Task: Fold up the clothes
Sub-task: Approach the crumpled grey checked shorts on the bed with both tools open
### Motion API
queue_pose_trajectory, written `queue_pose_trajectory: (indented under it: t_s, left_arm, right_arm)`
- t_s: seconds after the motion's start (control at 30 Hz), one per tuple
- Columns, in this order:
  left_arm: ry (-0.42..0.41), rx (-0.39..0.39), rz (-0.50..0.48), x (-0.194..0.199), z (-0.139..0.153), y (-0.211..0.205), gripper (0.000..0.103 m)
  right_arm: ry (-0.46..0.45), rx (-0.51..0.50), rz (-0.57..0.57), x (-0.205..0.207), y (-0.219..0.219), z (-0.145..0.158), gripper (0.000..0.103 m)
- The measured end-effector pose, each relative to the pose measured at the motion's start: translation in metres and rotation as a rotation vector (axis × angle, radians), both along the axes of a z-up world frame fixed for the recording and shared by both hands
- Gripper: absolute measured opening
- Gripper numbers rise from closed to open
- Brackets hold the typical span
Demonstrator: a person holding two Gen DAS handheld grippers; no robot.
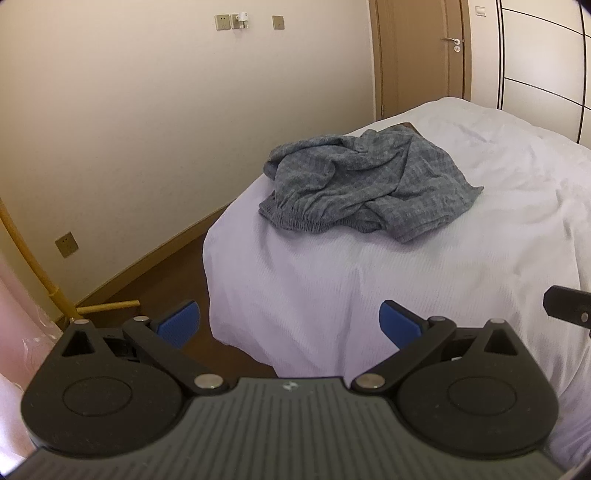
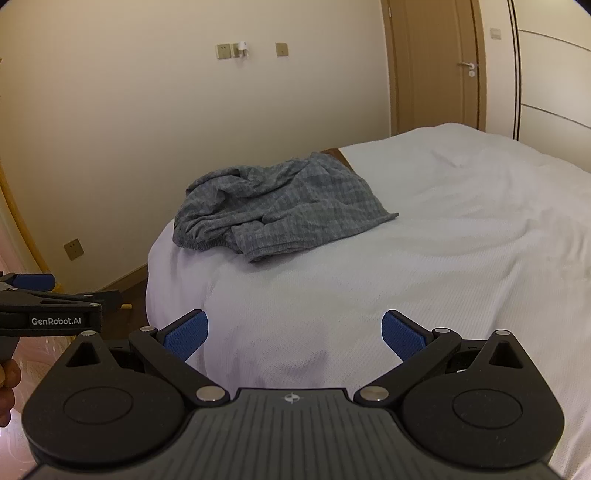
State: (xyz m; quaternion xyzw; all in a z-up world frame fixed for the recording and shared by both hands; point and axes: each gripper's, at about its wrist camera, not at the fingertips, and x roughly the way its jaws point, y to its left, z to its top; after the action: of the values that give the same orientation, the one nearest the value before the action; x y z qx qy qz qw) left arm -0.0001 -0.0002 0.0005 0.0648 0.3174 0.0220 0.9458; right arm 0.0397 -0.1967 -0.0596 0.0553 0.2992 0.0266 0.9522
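Note:
A crumpled grey checked garment (image 1: 365,184) with an elastic waistband lies near the corner of a bed covered by a white sheet (image 1: 461,266). The right wrist view shows the same garment (image 2: 280,210) on the sheet (image 2: 443,258). My left gripper (image 1: 290,323) hangs short of the bed's near corner, its blue pads wide apart with nothing between them. My right gripper (image 2: 294,334) is open too, over the near bed edge, well short of the garment. The left gripper's body (image 2: 51,314) shows at the left edge of the right wrist view.
A cream wall with sockets (image 1: 221,23) runs behind the bed. A brown door (image 1: 424,55) stands at the back right. Brown floor (image 1: 177,280) lies left of the bed, with a yellow pipe (image 1: 33,266) by the wall. A hand (image 2: 7,387) holds the left gripper.

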Motion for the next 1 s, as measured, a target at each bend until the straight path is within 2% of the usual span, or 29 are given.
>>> queue_pose_trajectory:
  t_s: [0.1, 0.2, 1.0]
  left_arm:
    - [-0.003, -0.037, -0.01, -0.003, 0.0, 0.004, 0.102]
    - [0.03, -0.066, -0.016, 0.0, -0.005, 0.008, 0.102]
    - [0.027, -0.053, -0.039, -0.002, -0.008, 0.0, 0.102]
  right_arm:
    - [0.01, 0.0, 0.003, -0.001, 0.001, 0.002, 0.103]
    - [0.011, 0.002, 0.008, 0.001, 0.005, 0.002, 0.103]
    - [0.032, 0.001, -0.004, -0.001, -0.003, -0.008, 0.103]
